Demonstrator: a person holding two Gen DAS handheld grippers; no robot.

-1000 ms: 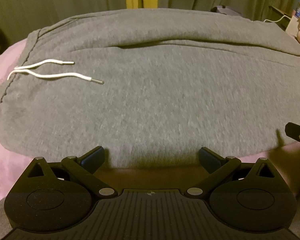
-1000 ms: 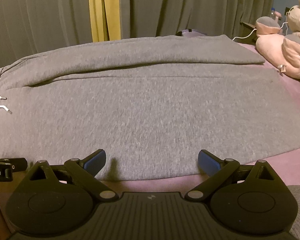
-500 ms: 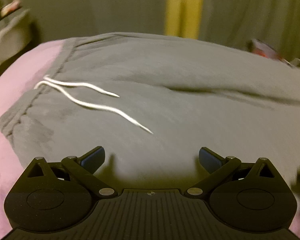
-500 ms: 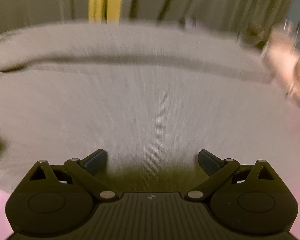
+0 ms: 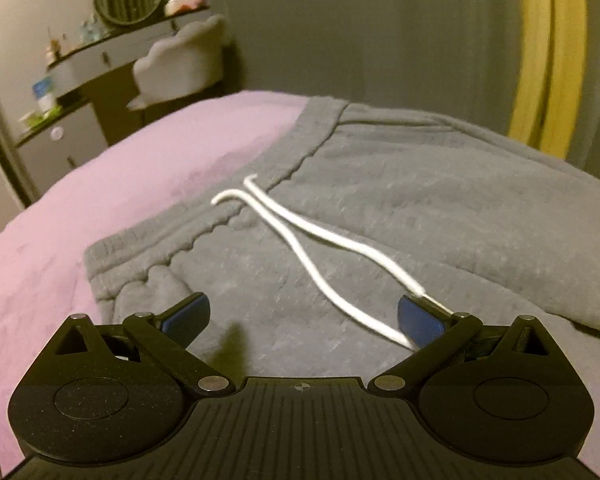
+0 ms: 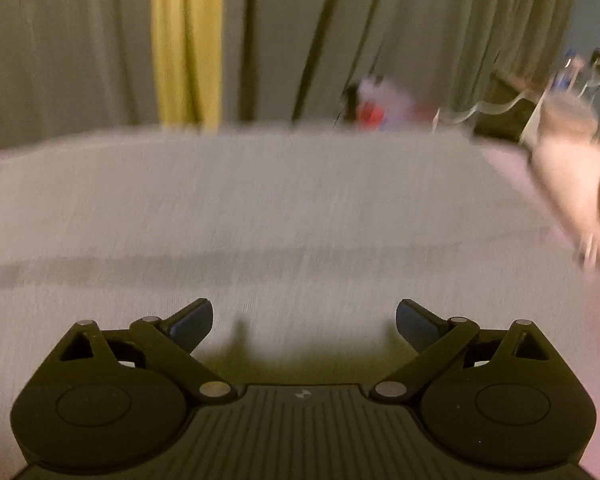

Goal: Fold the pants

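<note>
Two grippers, left and right, jaws spread wide and empty, over grey pants; drawstring near the waistband.

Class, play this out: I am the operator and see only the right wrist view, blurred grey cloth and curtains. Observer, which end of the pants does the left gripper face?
Observer: The waistband, lying on a pink sheet.
Operator: Is anything loose there?
Observer: A white drawstring trails across the pants towards the left gripper.
Operator: Has that gripper gripped anything?
Observer: No, it is open over the cloth, holding nothing.
</note>
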